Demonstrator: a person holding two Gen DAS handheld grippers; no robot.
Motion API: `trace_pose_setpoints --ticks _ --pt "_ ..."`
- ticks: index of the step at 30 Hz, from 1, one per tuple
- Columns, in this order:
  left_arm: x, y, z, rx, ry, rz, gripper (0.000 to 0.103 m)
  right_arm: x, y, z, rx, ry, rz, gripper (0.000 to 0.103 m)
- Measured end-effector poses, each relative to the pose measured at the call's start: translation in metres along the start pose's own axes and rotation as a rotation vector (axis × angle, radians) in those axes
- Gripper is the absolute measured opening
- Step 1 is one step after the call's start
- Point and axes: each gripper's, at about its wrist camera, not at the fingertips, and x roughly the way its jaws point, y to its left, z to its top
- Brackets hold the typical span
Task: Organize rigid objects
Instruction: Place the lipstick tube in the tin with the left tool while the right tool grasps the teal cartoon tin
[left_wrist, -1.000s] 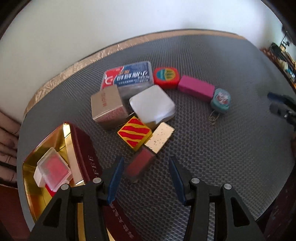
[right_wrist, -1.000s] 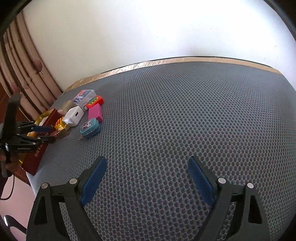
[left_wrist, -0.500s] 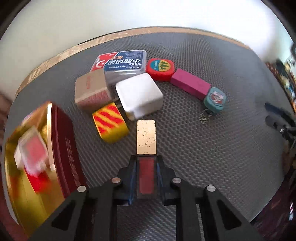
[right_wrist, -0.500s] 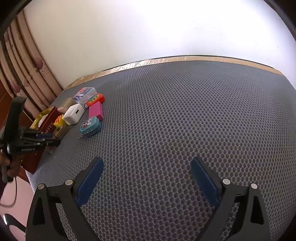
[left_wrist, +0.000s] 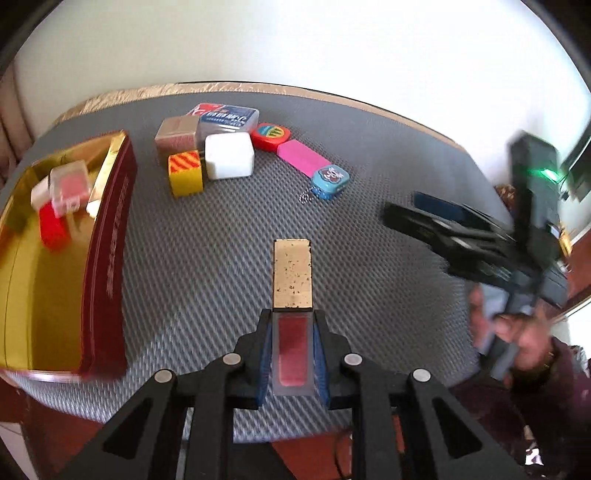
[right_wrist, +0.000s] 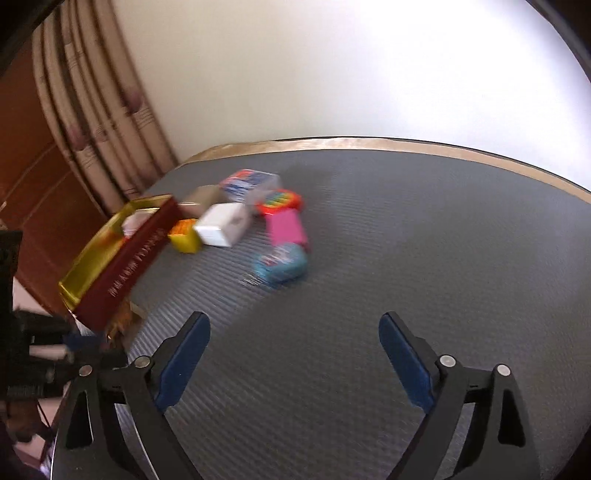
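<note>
The left tongs (left_wrist: 291, 354) are clamped on a slim lip gloss tube (left_wrist: 291, 295), gripping the clear red body while the gold cap sticks out over the grey tabletop (left_wrist: 369, 258), right of the red-and-gold tin (left_wrist: 107, 258). It looks light, stiff and slick plastic (probably slides if squeezed near the cap), so mid-body is the spot. The right tongs (right_wrist: 295, 363) hang wide, closing slightly, nothing between them.

A plain pale wall (right_wrist: 332, 66) is rising behind the table (right_wrist: 424, 229), whose grey honeycomb-textured top is edged by a gold band (left_wrist: 155, 92). Beige patterned curtains (right_wrist: 96, 122) are hanging at left beside brown wood panelling (right_wrist: 26, 155); daylight is brightening the wall.
</note>
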Motion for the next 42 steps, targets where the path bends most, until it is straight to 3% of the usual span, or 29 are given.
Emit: trace_pose_setpoints --ticks 4,12,13,14,20,26,35,42 --pt "-0.026 0.003 -0.011 -0.03 -0.042 0.006 0.02 0.028 0.021 0.02 -0.073 0.016 -0.012 0.09" --pt "-0.078 0.036 -0.019 -0.14 -0.116 0.019 0.02 0.075 0.017 0.033 -0.088 0.132 -0.071 0.067" --pt "-0.084 0.043 -0.019 -0.155 -0.123 0.03 0.02 0.076 0.017 0.033 -0.094 0.132 -0.079 0.058" --pt "-0.09 0.049 -0.02 -0.17 -0.13 0.04 0.02 0.076 0.019 0.033 -0.108 0.126 -0.077 0.039" --pt "-0.103 0.104 -0.014 -0.269 -0.124 0.157 0.02 0.071 0.026 0.027 -0.139 0.12 -0.063 0.039" --pt "-0.08 0.151 0.006 -0.255 -0.073 0.333 0.02 0.047 0.037 0.011 -0.134 0.071 -0.016 0.039" --pt "-0.039 0.198 0.031 -0.243 -0.013 0.427 0.02 0.044 0.025 0.011 -0.065 0.076 -0.002 0.039" --pt "-0.02 0.212 0.046 -0.221 0.006 0.463 0.02 0.048 0.027 0.012 -0.064 0.09 0.0 0.039"
